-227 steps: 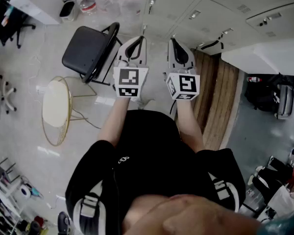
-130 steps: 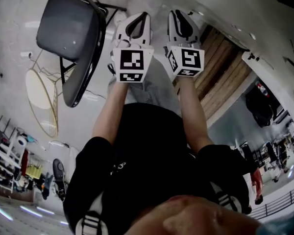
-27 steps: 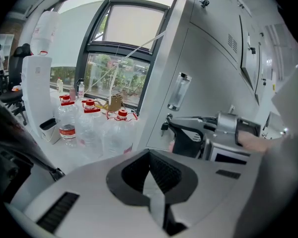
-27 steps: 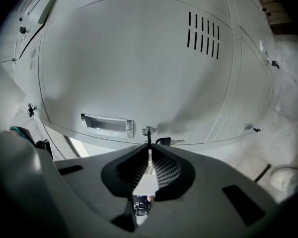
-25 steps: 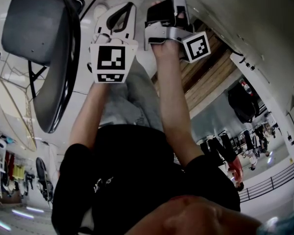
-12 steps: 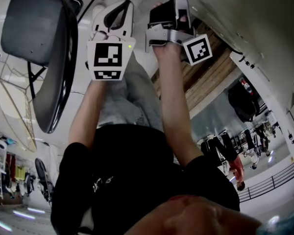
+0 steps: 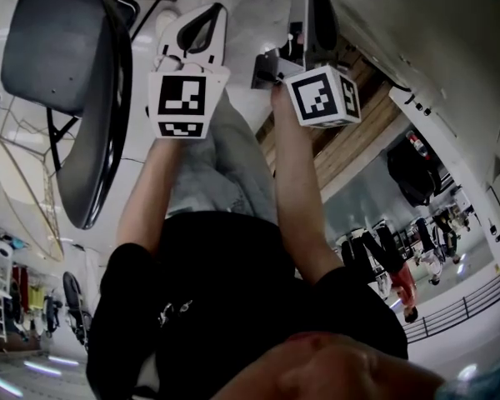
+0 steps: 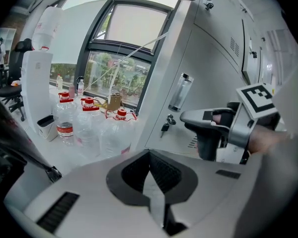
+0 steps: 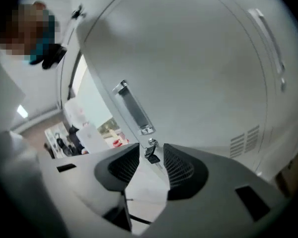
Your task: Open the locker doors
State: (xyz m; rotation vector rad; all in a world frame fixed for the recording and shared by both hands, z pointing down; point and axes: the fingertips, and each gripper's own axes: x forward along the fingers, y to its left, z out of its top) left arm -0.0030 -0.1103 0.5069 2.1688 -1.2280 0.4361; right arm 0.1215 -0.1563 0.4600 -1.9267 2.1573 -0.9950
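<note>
A grey locker door [image 9: 188, 73] fills the right gripper view, with a chrome pull handle [image 9: 132, 108] and a key [image 9: 152, 155] hanging in the lock just below it. My right gripper [image 9: 151, 151] is at the lock and its jaws are opening. The key sits between the pads, which do not press on it. From the left gripper view the same handle [image 8: 180, 92] and key [image 8: 165, 128] show, with the right gripper [image 8: 191, 117] close to their right. My left gripper [image 8: 150, 155] hangs back from the lockers, shut and empty. In the head view both grippers, left [image 7: 202, 19] and right [image 7: 307, 7], point forward.
A black chair [image 7: 58, 73] stands to the left of my arms. Several large water bottles [image 8: 64, 125] and a white appliance [image 8: 36, 98] sit by the window [image 8: 124, 63]. More locker fronts [image 7: 425, 40] run along the right above a wooden strip [image 7: 354, 144].
My right gripper has rolled back from its sideways turn, so its marker cube now faces the head camera, and its jaws have spread. The left gripper has barely moved.
</note>
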